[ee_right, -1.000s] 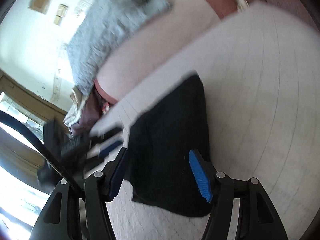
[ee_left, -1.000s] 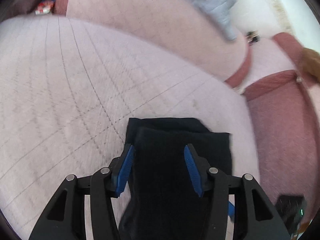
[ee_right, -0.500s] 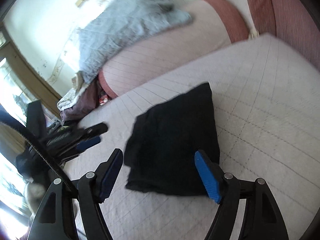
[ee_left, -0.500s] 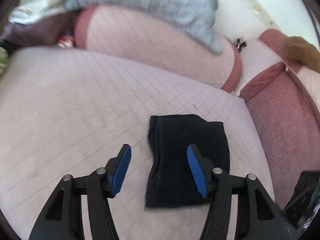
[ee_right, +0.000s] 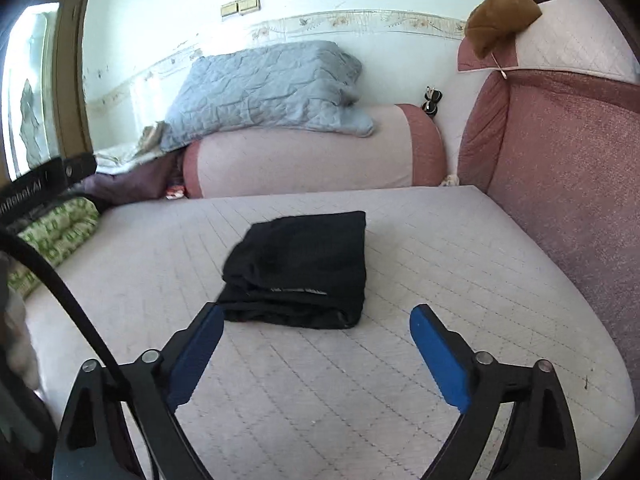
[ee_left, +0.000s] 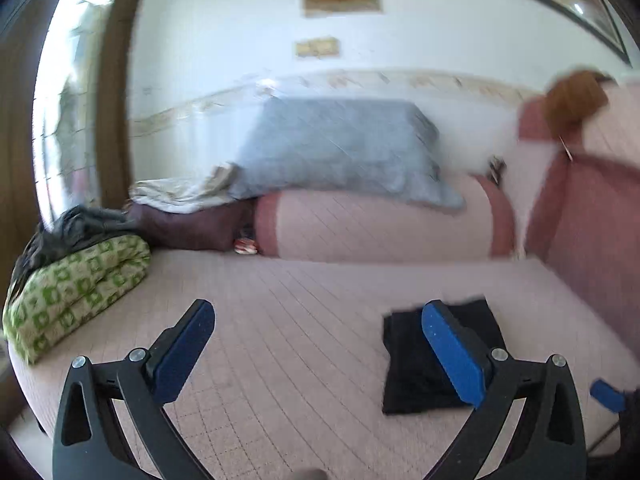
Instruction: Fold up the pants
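The black pants [ee_right: 304, 268] lie folded in a compact stack on the pale quilted sofa seat [ee_right: 360, 380]. In the left wrist view they show at the lower right [ee_left: 412, 364], partly behind my right fingertip. My left gripper [ee_left: 320, 348] is open and empty, held above the seat to the left of the pants. My right gripper [ee_right: 316, 356] is open and empty, just in front of the stack's near edge. A blue pad of the right gripper [ee_left: 606, 396] shows at the far right of the left wrist view.
A pink bolster [ee_right: 316, 160] with a grey quilt [ee_right: 264, 88] on it lies along the back. A red sofa backrest [ee_right: 572, 168] rises at the right. A green patterned folded blanket [ee_left: 76, 288] and dark clothes [ee_left: 76, 228] lie at the left.
Both grippers have drawn back and up from the folded pants and opened wider. The left view has swung left, so the pants now lie to its right.
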